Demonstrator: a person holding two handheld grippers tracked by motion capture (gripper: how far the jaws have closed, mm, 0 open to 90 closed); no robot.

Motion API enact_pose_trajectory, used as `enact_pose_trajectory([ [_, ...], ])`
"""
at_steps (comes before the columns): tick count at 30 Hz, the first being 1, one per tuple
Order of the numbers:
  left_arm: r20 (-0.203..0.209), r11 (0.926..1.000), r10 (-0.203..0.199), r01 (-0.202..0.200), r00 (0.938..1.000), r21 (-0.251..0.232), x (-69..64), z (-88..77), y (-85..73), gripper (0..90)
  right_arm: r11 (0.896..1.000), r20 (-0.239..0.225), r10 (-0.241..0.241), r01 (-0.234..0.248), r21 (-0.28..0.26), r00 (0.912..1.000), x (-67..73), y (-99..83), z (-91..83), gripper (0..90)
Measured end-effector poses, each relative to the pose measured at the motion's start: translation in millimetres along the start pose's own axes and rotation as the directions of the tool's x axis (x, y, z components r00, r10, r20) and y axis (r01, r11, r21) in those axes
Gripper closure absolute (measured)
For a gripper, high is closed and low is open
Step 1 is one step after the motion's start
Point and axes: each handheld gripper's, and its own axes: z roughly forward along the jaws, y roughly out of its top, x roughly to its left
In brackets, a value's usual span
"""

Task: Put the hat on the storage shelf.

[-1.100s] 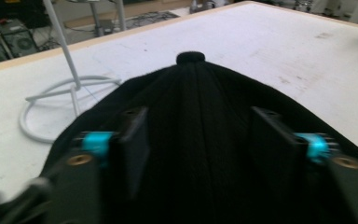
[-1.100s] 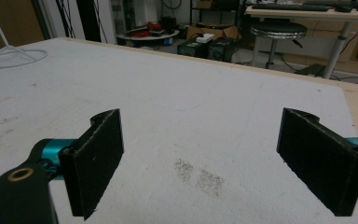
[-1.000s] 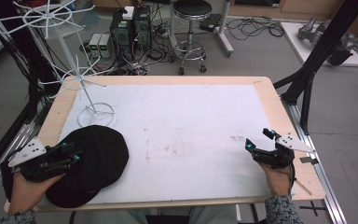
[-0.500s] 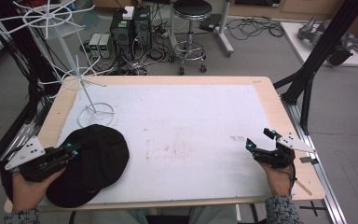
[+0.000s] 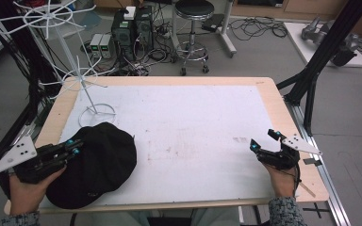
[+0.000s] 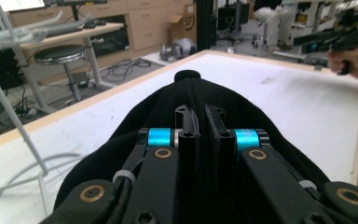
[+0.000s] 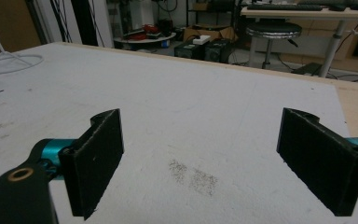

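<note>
A black cap [image 5: 101, 160] lies on the white table cover [image 5: 184, 122] at the near left, its top button [image 6: 188, 74] pointing away from my left gripper. That left gripper [image 5: 75, 146] is shut on the cap's near edge, and the fabric is pinched between its two jaws [image 6: 200, 114]. Near the table's right edge my right gripper [image 5: 263, 139] is open just above the cover, its pads [image 7: 98, 154] wide apart with nothing between them.
A white wire rack [image 5: 82, 82] stands on a ring base [image 5: 96, 115] at the table's far left, just beyond the cap. A faint grey smudge [image 7: 193, 175] marks the cover under the right gripper. Stools, computers and cables sit on the floor beyond the far edge.
My left hand has drawn back slightly to the left with the cap still in its jaws. The right gripper has stayed where it was.
</note>
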Motion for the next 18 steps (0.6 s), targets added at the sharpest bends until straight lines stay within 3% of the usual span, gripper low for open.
enact_pose_trajectory([
  [9, -0.006, 0.9982, 0.041, -0.041, 0.9991, -0.043, -9.9, -8.6, 37.8, 84.4, 0.999, 0.001, 0.032, -0.032, -0.016, 0.9995, -2.0, 0.1, -1.8, 13.7],
  [18, 0.029, 0.9949, 0.082, -0.08, 0.9962, -0.062, -13.5, -18.1, 96.3, 84.4, 0.999, 0.001, 0.035, -0.035, -0.026, 0.9994, -4.2, 0.3, -2.8, 13.8],
])
